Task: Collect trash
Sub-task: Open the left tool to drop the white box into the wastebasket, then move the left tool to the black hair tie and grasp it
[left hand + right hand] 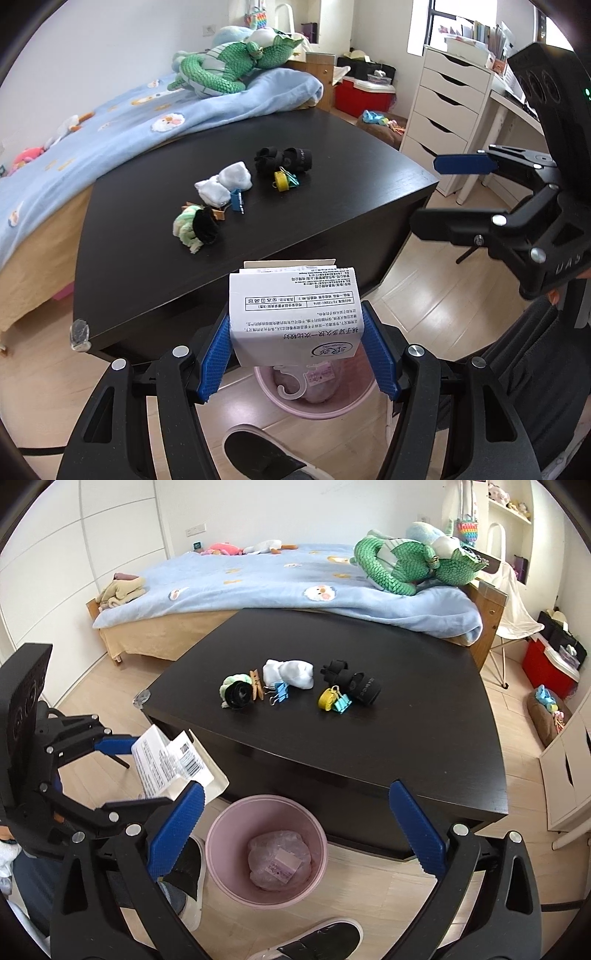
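Left gripper: blue ribbed pads pinch a white cardboard carton by its two flat side walls; the carton is rectangular, matte, printed with black text and a round blue logo, its top flap folded. In the left wrist view it hangs directly over a pink plastic bin, round with a smooth rim, standing on pale wood-grain flooring at 6 o'clock of the table. In the bin lies a crumpled translucent pink bag with a small paper label; a white plastic hook shape shows just below the carton. Right gripper: fingers spread wide, nothing between the pads, framing the bin from above; in the left wrist view it sits at 3 o'clock, apart from the carton. Table: dark, near-black wood veneer, square-cornered, a clear rubbery bumper on one corner. On its top, in a loose row: a rolled pale-green and black fabric bundle touching a wooden clothespin; a soft white sock wad beside a blue metal binder clip; a black strap bundle with a yellow tape roll and teal binder clip against it. Behind, at 12 o'clock, a bed with fleecy blue blanket and a scaly green plush.
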### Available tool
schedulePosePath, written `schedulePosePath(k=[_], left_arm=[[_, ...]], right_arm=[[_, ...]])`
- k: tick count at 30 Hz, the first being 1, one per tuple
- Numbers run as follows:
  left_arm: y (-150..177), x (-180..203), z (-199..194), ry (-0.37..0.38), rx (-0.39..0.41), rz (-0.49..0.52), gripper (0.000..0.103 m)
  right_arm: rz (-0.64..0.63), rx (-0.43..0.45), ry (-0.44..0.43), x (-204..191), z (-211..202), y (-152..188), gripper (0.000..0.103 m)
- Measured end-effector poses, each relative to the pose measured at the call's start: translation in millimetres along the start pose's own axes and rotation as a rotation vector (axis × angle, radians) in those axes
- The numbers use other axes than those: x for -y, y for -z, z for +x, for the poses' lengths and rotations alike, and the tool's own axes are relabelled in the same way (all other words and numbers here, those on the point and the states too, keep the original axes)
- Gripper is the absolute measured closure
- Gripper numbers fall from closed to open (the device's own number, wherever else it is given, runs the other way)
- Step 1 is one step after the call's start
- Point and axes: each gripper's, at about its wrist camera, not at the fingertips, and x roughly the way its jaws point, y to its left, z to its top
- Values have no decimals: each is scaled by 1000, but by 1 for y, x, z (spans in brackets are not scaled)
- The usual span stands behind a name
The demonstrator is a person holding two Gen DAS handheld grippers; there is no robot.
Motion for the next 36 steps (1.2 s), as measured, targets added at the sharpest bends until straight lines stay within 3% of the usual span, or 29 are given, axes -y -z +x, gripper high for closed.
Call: schedulePosePath(k=[5,6,7,8,16,36], left_arm=[[0,8,4,30,-11,14,37],[0,8,4,36,-11,14,31],[-1,9,4,40,-5,12,18],[-1,10,3,50,6,11,14],[-3,3,4,23,12,-27,8],[-20,-41,-7,-52,49,-135,8]], right_arm=[[16,13,11,8,-6,0,5],[19,14,11,10,-6,0,5],[23,16,13,11,-7,0,5],[25,17,13,12,-7,1,5],[30,17,9,11,-4,3,4],[8,13,0,7,2,-7,3]])
